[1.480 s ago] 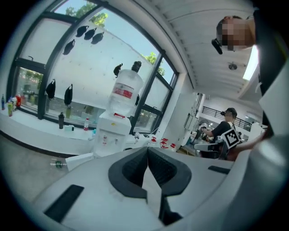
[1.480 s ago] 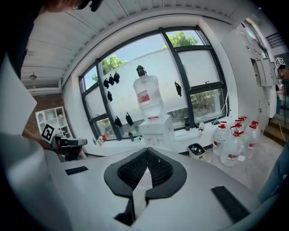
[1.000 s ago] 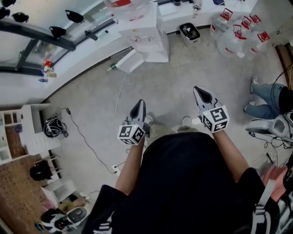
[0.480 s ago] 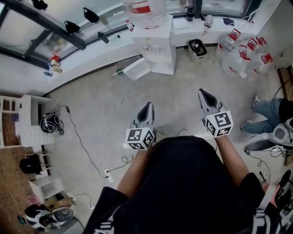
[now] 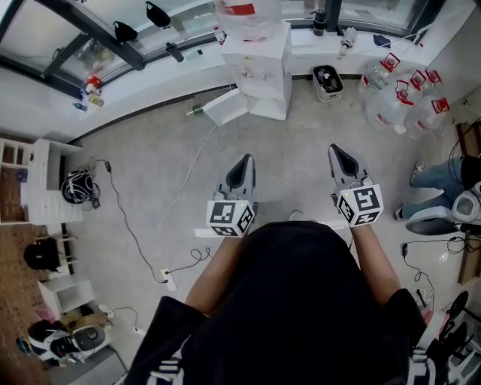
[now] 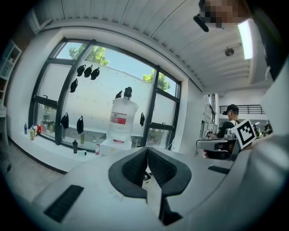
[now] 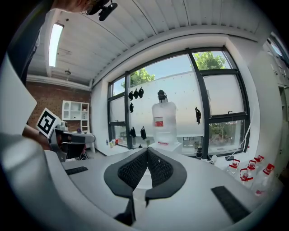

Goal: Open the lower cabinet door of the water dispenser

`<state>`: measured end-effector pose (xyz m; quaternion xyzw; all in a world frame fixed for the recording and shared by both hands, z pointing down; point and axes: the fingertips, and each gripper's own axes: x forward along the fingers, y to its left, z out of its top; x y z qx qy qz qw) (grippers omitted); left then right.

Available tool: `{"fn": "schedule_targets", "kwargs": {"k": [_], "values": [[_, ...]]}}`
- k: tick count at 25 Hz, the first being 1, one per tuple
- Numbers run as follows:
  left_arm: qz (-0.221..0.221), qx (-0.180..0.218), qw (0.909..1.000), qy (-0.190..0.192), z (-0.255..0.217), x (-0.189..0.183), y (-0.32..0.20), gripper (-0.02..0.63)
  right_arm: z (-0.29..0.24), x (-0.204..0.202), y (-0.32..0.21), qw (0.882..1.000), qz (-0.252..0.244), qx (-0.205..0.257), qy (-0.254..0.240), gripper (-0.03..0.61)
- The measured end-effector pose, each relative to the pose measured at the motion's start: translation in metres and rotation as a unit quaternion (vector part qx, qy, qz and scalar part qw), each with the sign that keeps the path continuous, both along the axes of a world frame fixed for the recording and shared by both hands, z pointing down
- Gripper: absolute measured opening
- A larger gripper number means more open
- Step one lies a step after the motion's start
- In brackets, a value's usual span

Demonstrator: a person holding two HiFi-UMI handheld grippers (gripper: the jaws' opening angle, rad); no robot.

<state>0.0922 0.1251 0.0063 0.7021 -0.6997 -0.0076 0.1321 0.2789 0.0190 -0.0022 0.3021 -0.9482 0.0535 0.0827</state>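
The white water dispenser [image 5: 259,68] stands against the window ledge with a clear bottle [image 5: 248,11] on top. A white panel [image 5: 224,107] juts out to the left at its foot and looks like the lower door swung outward. Both grippers hover over the floor well short of it, pointing at it. My left gripper [image 5: 245,159] is shut and empty, its pads touching [image 6: 147,151]. My right gripper [image 5: 335,150] is shut too, with nothing between its jaws [image 7: 147,151]. The bottle shows ahead in the left gripper view [image 6: 123,118] and the right gripper view [image 7: 163,118].
Several large water jugs [image 5: 398,90] with red caps stand right of the dispenser, a small bin [image 5: 328,79] between them. A cable [image 5: 188,180] runs across the floor to a power strip [image 5: 167,280]. A white shelf [image 5: 45,180] is at left, a seated person's legs [image 5: 443,177] at right.
Both grippers have risen a little and stay shut. The head view has shifted so the dispenser sits more centred and further into the frame.
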Motion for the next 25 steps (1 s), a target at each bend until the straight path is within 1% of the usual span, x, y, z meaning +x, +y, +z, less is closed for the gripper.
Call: {"fn": "schedule_targets", "kwargs": {"k": [4,8,14,18,22,25], "values": [[0.005,0.002,1.0,-0.004,0.0,0.008,0.001,0.005,0.005,0.007,0.008,1.0,-0.005,-0.005,-0.003,-0.002],[-0.003,-0.001,1.0,-0.005,0.001,0.013,0.006,0.005,0.014,0.015,0.013,1.0,-0.006,-0.017,-0.004,-0.002],[-0.016,-0.018,0.9997,-0.007,0.011,0.01,0.014,0.005,0.022,0.02,0.018,1.0,-0.011,-0.022,0.002,-0.002],[-0.026,-0.031,0.9992,-0.002,0.019,0.004,0.015,0.005,0.025,0.014,0.02,1.0,-0.019,-0.016,0.017,-0.002],[-0.025,-0.03,0.9992,0.006,0.022,-0.001,0.018,0.005,0.029,0.004,0.024,0.999,-0.027,-0.017,0.024,-0.002],[-0.025,-0.028,0.9993,0.007,0.023,-0.015,0.021,0.005,0.031,-0.012,0.028,0.999,-0.033,-0.009,0.036,-0.002]]}}
